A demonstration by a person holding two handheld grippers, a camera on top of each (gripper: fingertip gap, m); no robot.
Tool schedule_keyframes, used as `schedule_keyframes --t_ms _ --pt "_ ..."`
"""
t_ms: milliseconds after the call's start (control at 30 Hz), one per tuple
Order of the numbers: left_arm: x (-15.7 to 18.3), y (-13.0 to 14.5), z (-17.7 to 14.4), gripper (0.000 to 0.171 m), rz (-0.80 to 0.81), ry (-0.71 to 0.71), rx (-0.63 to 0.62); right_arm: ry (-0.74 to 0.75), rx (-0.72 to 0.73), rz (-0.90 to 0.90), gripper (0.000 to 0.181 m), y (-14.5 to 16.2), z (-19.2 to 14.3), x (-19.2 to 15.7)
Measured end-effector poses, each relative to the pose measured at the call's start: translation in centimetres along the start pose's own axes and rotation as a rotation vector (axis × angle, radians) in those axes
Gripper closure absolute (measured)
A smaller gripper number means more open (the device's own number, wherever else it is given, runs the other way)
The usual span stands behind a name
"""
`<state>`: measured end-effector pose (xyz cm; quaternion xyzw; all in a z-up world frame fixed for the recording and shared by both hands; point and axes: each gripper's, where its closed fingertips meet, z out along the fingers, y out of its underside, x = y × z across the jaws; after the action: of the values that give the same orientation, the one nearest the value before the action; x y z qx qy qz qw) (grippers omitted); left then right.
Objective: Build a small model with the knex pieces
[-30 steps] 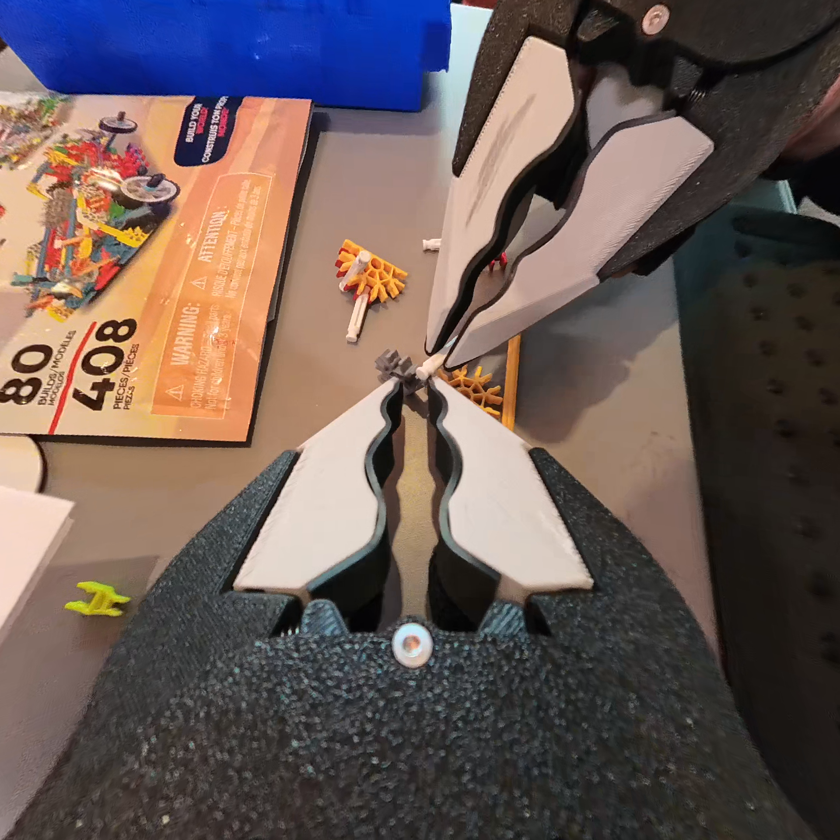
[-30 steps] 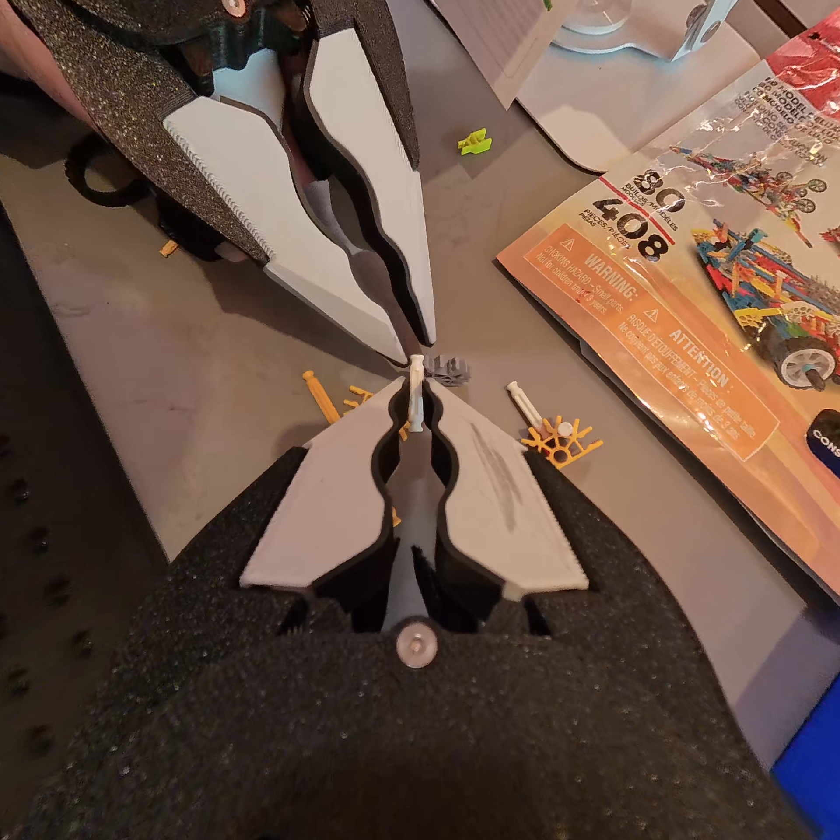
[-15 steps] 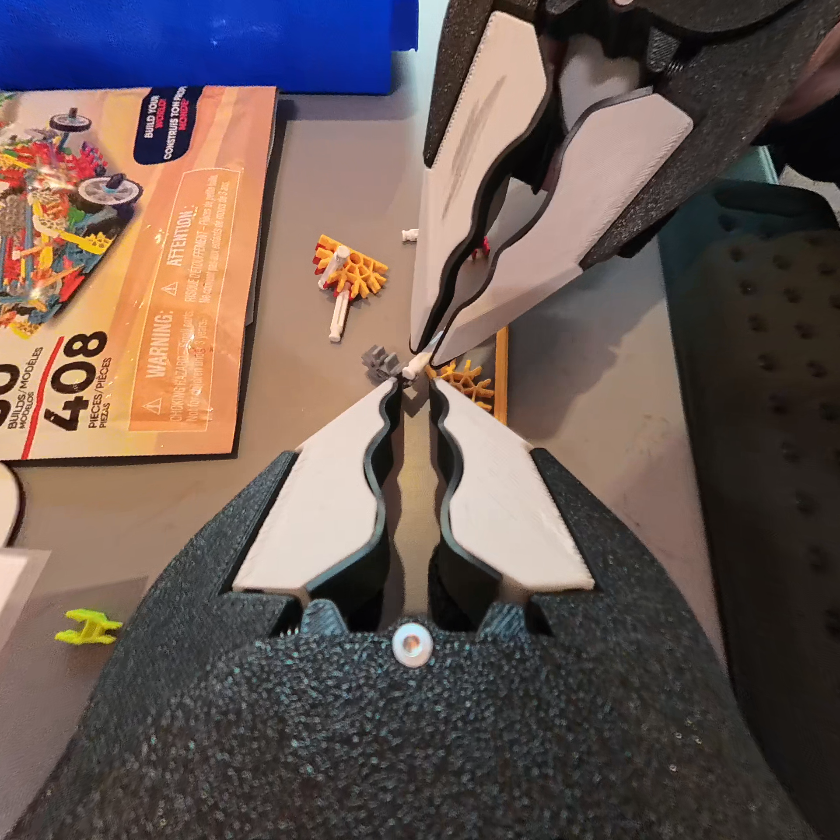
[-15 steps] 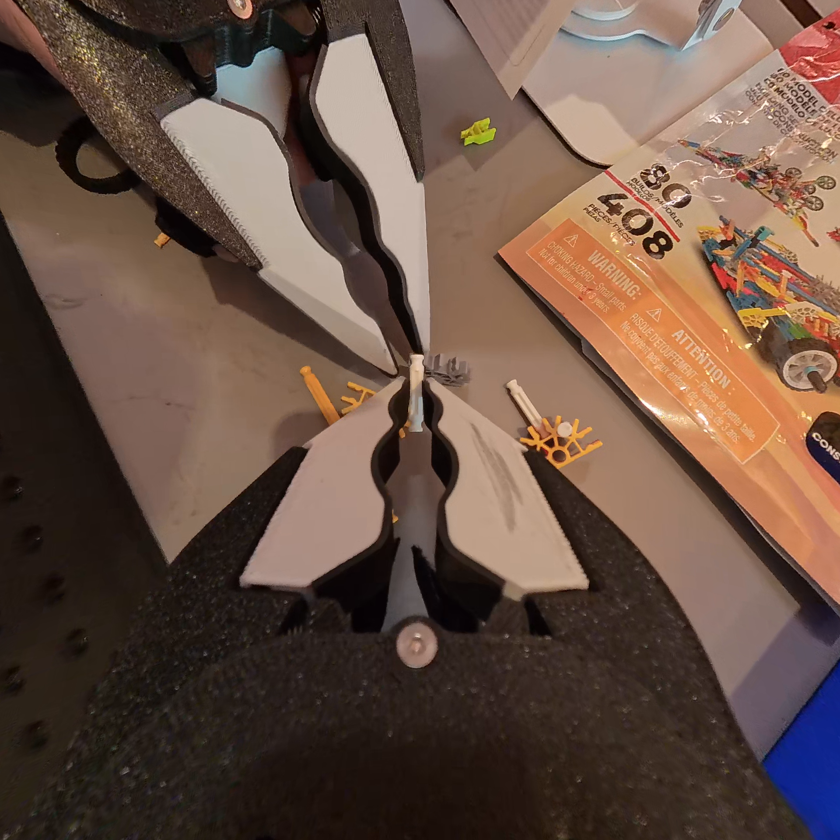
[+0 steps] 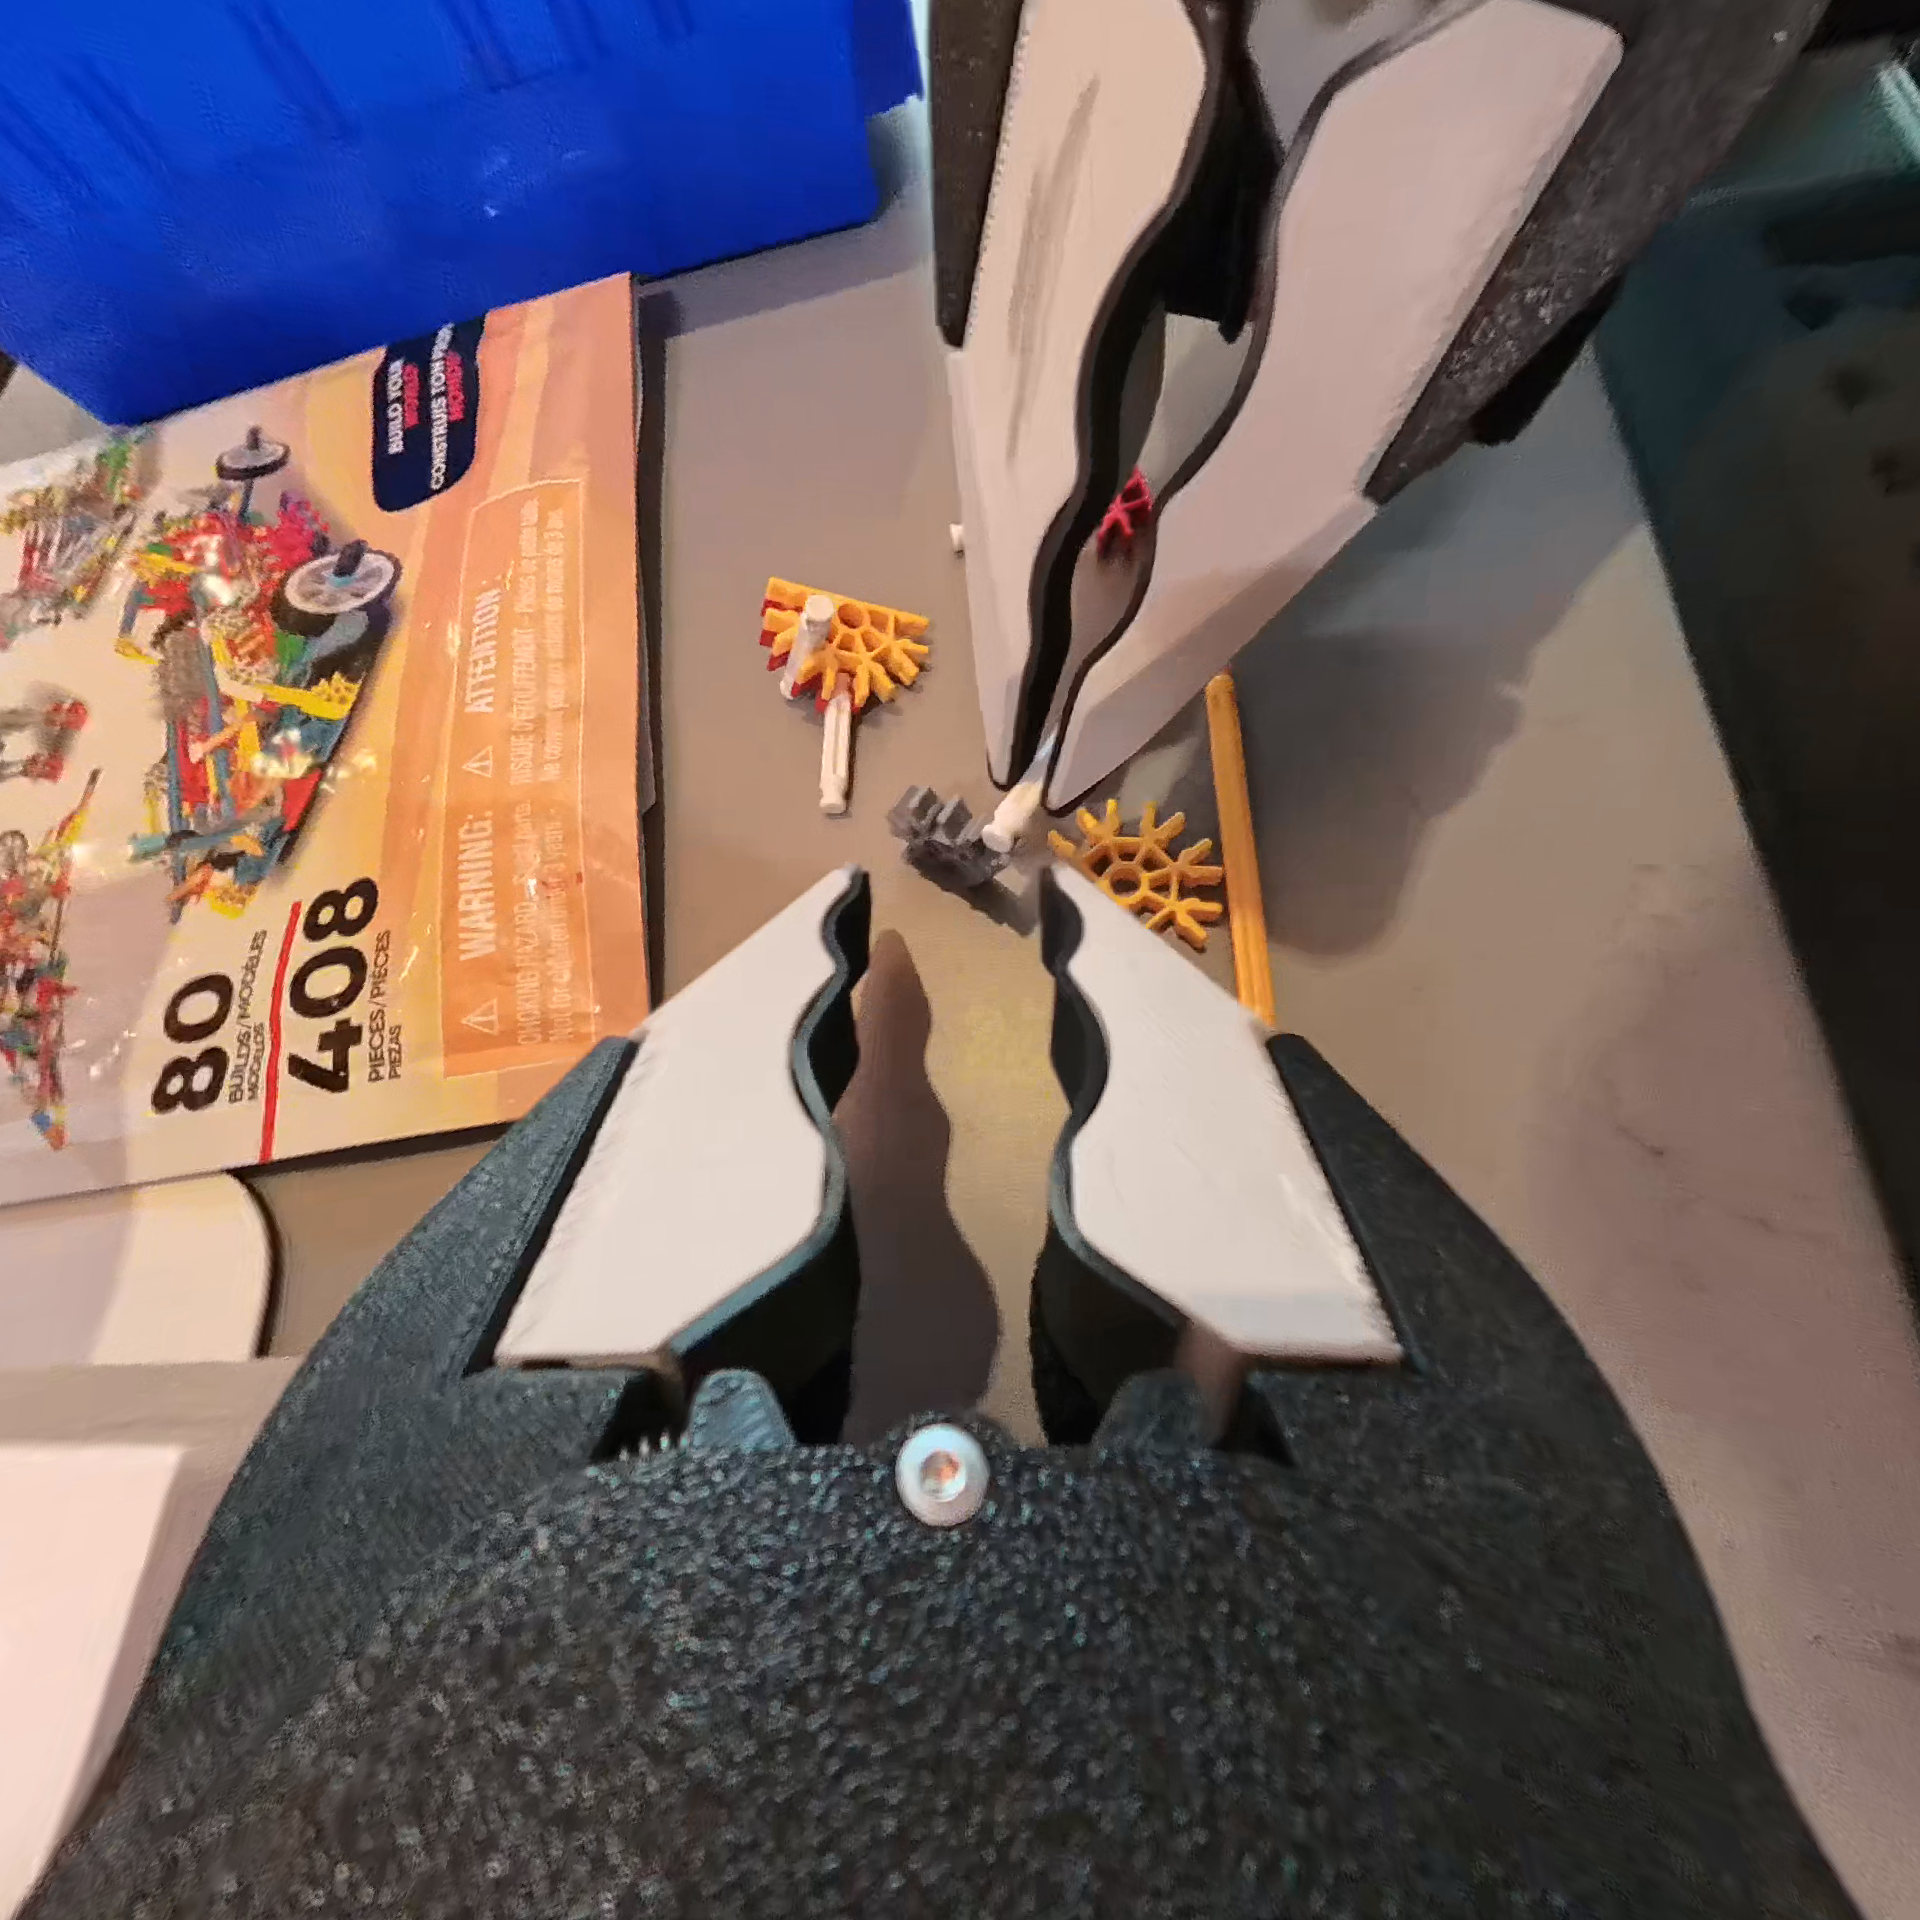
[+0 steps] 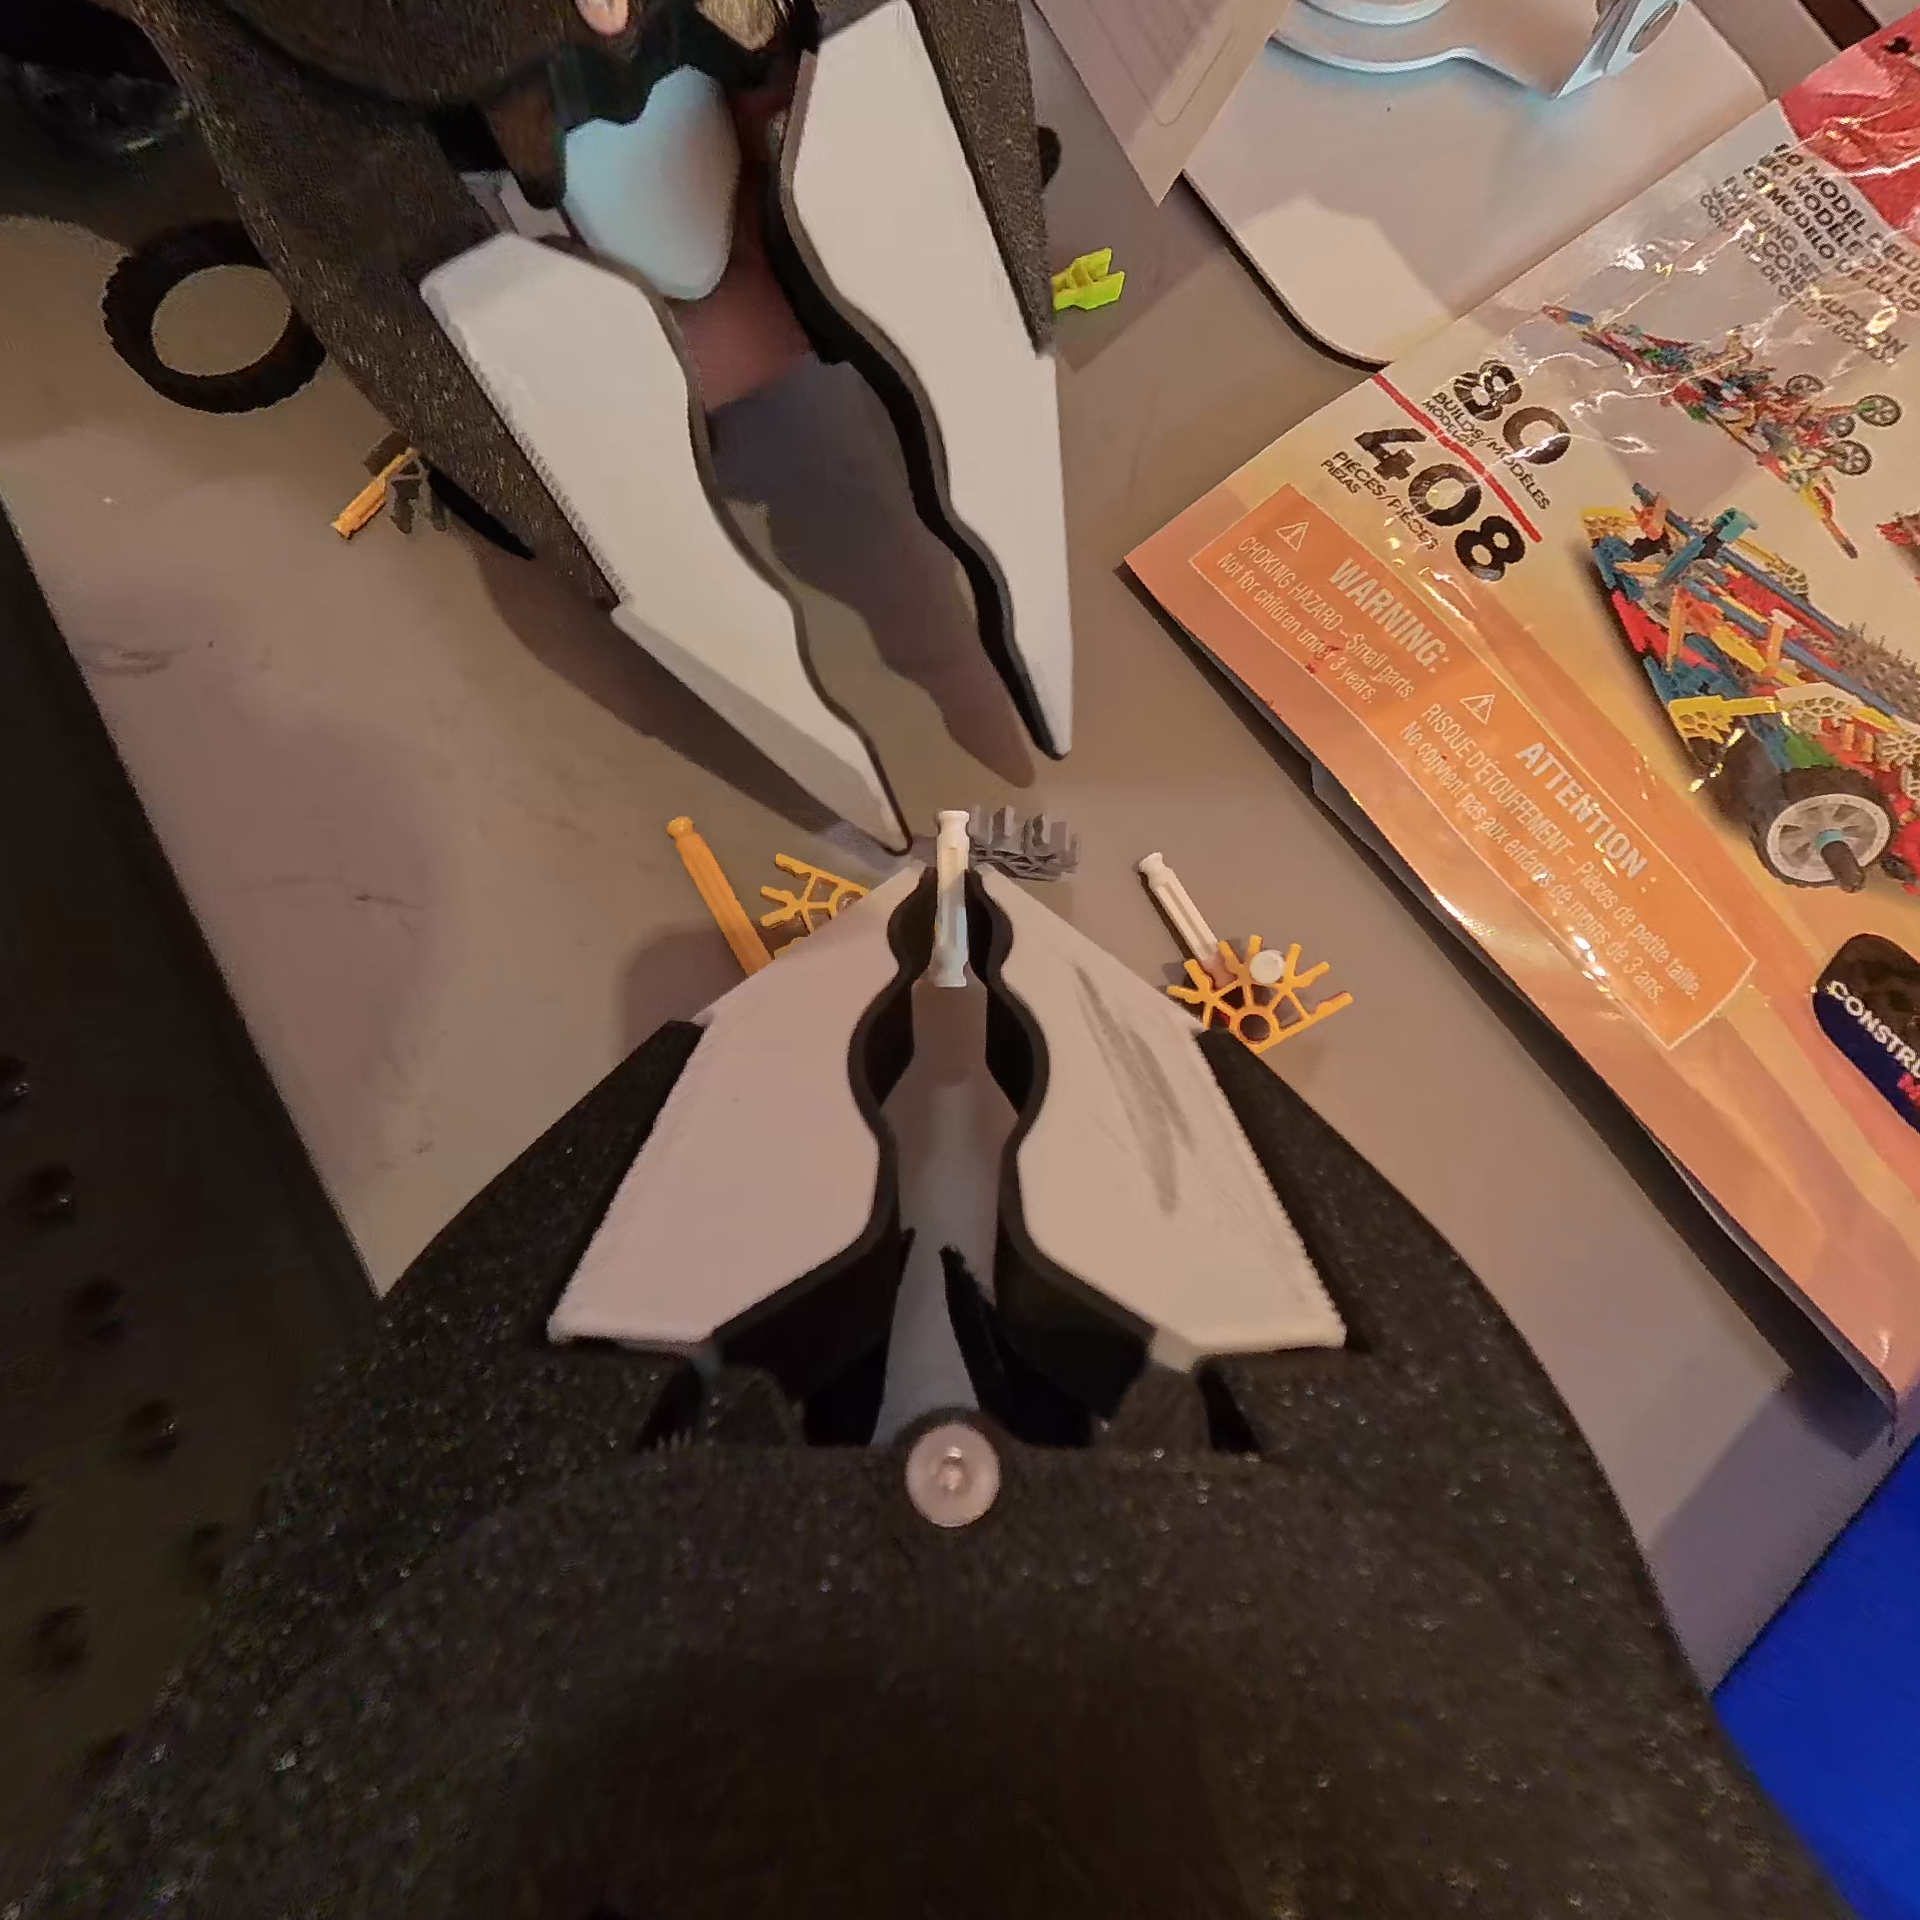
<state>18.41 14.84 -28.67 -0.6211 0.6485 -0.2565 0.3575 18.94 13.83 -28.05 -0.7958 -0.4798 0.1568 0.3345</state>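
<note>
My right gripper (image 6: 948, 883) is shut on a short white rod (image 6: 951, 914). A small grey connector (image 6: 1023, 844) sits on the rod's far end, just above the grey table. In the left wrist view the right gripper (image 5: 1029, 774) comes down from above, with the rod (image 5: 1013, 816) and the grey connector (image 5: 940, 831) at its tips. My left gripper (image 5: 951, 883) is open and empty, its tips just short of the grey connector on either side. It also shows in the right wrist view (image 6: 977, 790), open.
A yellow connector with a white rod (image 5: 847, 649), a yellow connector (image 5: 1143, 862), a yellow rod (image 5: 1236, 842) and a red connector (image 5: 1127, 509) lie close by. A printed packet (image 5: 312, 727) and blue bin (image 5: 416, 135) are left. A green piece (image 6: 1086, 281) and black tyre (image 6: 208, 322) lie farther off. My left and right fingertips are right by each other.
My left gripper has opened, let go of the grey connector and drawn back a little. The right gripper still holds the white rod, with the connector on its end.
</note>
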Motion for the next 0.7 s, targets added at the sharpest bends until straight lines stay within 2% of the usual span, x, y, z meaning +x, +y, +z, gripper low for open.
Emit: schedule_keyframes --t_ms 133,333,500,700 --pt "-0.3 -0.1 0.6 0.132 0.076 -0.019 0.000 -0.002 -0.002 -0.007 0.177 -0.1 0.0 0.0" --pt "0.8 -0.4 1.5 0.143 0.181 0.070 -0.006 -0.003 -0.012 -0.009 0.177 -0.1 0.0 0.2" --pt "0.4 -0.3 1.7 0.152 0.170 0.054 -0.023 -0.005 -0.016 -0.003 0.177 0.1 -0.2 0.4" --pt "0.1 0.7 1.3 0.146 0.136 0.027 -0.094 0.005 -0.020 0.009 0.177 0.5 -0.2 0.8"
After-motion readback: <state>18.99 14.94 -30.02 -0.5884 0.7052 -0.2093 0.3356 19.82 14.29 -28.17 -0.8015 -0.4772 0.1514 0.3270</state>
